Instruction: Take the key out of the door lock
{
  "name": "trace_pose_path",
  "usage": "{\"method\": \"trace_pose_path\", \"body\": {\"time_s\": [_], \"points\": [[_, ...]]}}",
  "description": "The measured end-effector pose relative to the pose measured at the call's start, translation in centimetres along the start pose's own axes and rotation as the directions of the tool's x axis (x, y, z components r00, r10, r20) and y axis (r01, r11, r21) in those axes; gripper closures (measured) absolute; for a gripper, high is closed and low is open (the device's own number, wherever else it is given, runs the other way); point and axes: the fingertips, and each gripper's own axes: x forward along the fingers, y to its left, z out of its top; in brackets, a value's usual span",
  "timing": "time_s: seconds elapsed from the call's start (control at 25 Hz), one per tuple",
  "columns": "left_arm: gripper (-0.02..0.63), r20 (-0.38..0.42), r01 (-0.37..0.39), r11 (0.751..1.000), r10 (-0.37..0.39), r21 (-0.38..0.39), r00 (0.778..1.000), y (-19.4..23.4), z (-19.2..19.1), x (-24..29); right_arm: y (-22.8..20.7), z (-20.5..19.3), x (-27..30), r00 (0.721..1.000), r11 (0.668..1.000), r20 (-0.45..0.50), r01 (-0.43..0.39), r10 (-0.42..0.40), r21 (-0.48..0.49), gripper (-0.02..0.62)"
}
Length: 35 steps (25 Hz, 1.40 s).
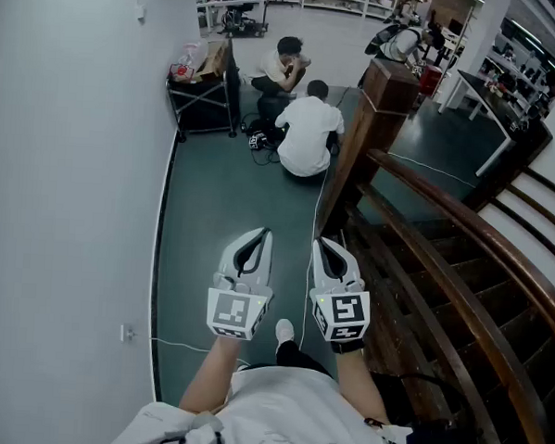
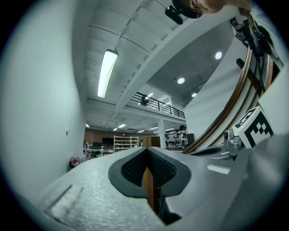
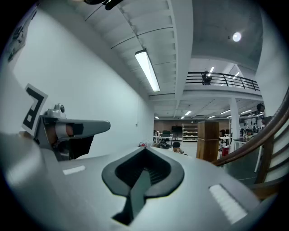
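Left gripper (image 1: 261,234) clenched, empty, aimed 12 o'clock; right gripper (image 1: 323,243) at its 3 o'clock, likewise clenched, empty, near wooden stair post (image 1: 376,119).

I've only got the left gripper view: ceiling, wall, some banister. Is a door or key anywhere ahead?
Observer: None in the head view, only a green floor between the wall and the staircase.
Operator: Right gripper's state?
Observer: The right gripper is shut, nothing between its jaws.
Operator: Anyone in the way?
Observer: A person in a white shirt and a second person sit on the floor ahead, by the newel post.
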Motion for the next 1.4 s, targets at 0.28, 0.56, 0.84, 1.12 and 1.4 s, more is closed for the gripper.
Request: {"method": "trace_pose_path", "body": {"time_s": [0.28,0.56,0.84,1.12,1.4], "points": [[0.607,0.035,-0.137,0.991,0.137,-0.004,0.99,5.0,0.1,-7.8,9.8,0.7,0.8,0.986,0.985,-0.002,-0.169,0.169,-0.046,0.591],[0.606,-0.036,-0.34,0.938,0.343,0.065,0.939,11.3,-1.2,-18.3,22.0,-0.1,1.6,0.903,0.902,-0.017,-0.429,0.429,-0.046,0.591],[0.606,-0.076,-0.648,0.762,0.647,0.007,0.759,16.0,-2.8,-33.0,36.1,-0.8,1.1,0.716,0.713,0.043,-0.698,0.697,0.064,0.591],[0.606,-0.041,-0.935,0.353,0.935,0.047,0.351,17.9,-1.7,-48.6,51.1,-0.3,-3.5,0.192,0.188,0.072,-0.98,0.979,0.064,0.591],[0.606,0.008,-0.995,-0.058,0.998,0.085,-0.057,14.5,0.7,-60.8,64.4,1.2,-10.0,-0.225,-0.23,0.069,-0.971,0.972,0.069,0.591]]}}
